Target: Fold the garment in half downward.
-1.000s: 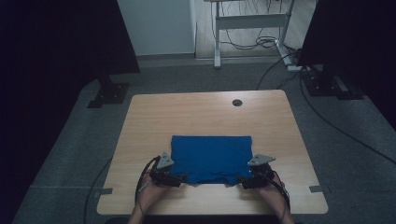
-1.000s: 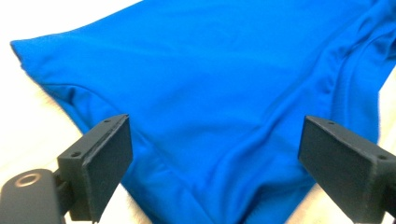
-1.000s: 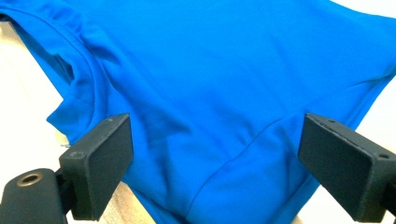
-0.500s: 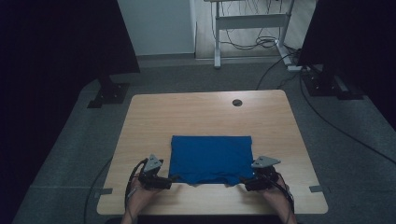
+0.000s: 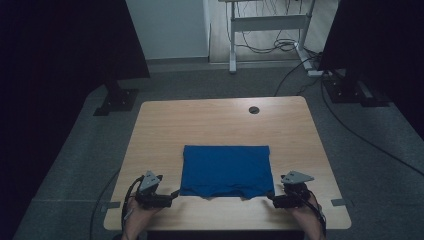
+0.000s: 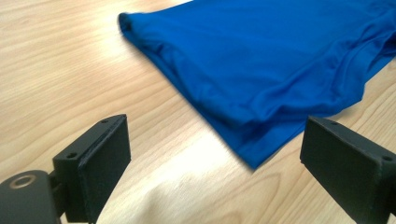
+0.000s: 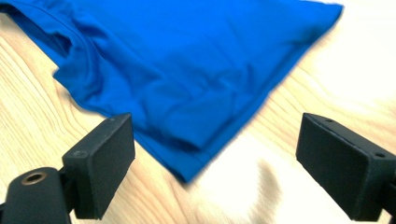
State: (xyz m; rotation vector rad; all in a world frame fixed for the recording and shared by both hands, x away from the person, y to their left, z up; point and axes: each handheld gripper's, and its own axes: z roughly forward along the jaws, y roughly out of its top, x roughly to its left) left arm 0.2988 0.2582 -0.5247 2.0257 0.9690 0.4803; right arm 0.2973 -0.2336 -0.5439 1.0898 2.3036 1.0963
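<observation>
A folded blue cloth [image 5: 226,170] lies flat on the wooden table [image 5: 220,122], near its front edge. My left gripper [image 5: 173,194] rests just off the cloth's near left corner, open, with nothing between its jaws. In the left gripper view that corner of the blue cloth [image 6: 261,70] lies a little ahead of the open left gripper [image 6: 215,165]. My right gripper [image 5: 270,200] sits just off the near right corner, open and holding nothing. The right gripper view shows the cloth's corner [image 7: 187,70] ahead of the open right gripper [image 7: 215,161].
A round cable hole [image 5: 254,109] sits near the table's far edge. Behind the table stand a white desk frame [image 5: 270,25] with cables and dark stands [image 5: 117,97] on grey carpet.
Both grippers have drawn back from the cloth's near corners, the left one outward to the left, the right one slightly toward the front edge. The cloth stays flat where it was.
</observation>
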